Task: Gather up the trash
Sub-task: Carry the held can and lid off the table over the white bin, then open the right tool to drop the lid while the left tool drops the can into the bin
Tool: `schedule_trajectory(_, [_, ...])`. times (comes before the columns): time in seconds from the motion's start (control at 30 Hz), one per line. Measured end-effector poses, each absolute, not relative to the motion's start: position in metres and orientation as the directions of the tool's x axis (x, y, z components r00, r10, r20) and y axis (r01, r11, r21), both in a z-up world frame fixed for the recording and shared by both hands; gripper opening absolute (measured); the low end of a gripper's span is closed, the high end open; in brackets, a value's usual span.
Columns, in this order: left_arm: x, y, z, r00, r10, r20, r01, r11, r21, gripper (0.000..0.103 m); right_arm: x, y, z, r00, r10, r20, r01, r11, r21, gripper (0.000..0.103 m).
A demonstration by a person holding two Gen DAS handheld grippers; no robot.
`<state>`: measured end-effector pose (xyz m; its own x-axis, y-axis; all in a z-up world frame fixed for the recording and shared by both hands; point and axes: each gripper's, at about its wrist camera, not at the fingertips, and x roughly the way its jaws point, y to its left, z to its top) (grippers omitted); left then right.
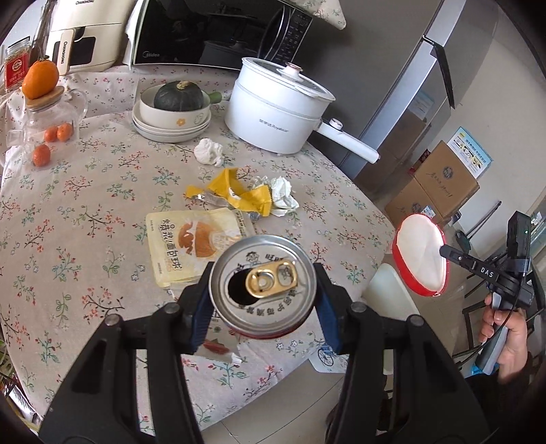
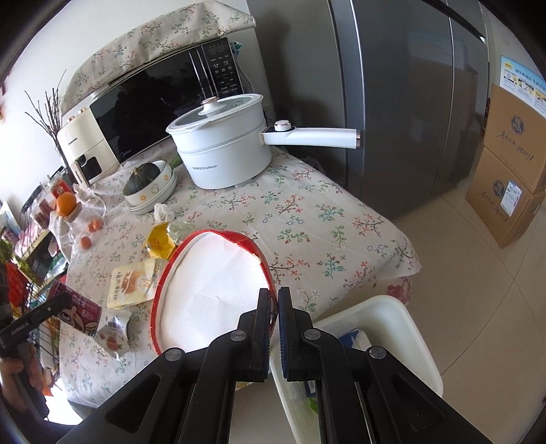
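Observation:
My left gripper (image 1: 262,287) is shut on an opened drink can (image 1: 261,283) with a gold pull tab, held above the table's near edge. The can shows red in the right wrist view (image 2: 80,312). My right gripper (image 2: 274,293) is shut on the rim of a red-edged white paper bowl (image 2: 211,287), held over the table edge beside a white bin (image 2: 385,328). The bowl also shows in the left wrist view (image 1: 421,254). On the table lie a cream snack bag (image 1: 191,246), a yellow wrapper (image 1: 239,194) and two crumpled tissues (image 1: 209,152) (image 1: 282,194).
A white electric pot (image 1: 276,112), a bowl stack with a green squash (image 1: 172,112), a glass jar with an orange on top (image 1: 41,92) and a microwave (image 1: 218,30) stand at the back. A small torn packet (image 2: 114,336) lies near the edge. A grey fridge (image 2: 409,102) and cardboard boxes (image 2: 512,170) stand right.

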<state>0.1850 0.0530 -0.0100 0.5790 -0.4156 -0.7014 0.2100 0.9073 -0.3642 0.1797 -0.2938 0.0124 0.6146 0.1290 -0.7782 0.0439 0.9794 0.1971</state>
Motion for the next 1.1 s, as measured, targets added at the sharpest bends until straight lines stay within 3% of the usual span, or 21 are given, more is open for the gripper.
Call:
schedule_trajectory(0.87, [0.165,-0.077,-0.033,0.425,-0.533,-0.732,0.431,0.83,-0.354,0.055,0.12,-0.401,-0.071,0.421,-0.021,-0.907,0.229,0.97,0.084,0.006])
schedule_trajectory(0.97, [0.163,-0.086,-0.035,0.409,-0.539,-0.736,0.448,0.821,-0.353,0.055,0.119,-0.406,-0.077,0.401,-0.01,-0.916,0.258,0.961,0.103,0.012])
schedule_trajectory(1.0, [0.161,-0.089,-0.035,0.405,-0.542,-0.736,0.455,0.818,-0.352,0.055,0.118,-0.408,-0.078,0.397,0.001,-0.918,0.267,0.957,0.116,0.018])
schedule_trajectory(1.1, [0.158,-0.102,-0.036,0.393,-0.547,-0.739,0.477,0.808,-0.344,0.055,0.11,-0.413,-0.073,0.419,0.005,-0.908,0.284,0.949,0.136,0.052])
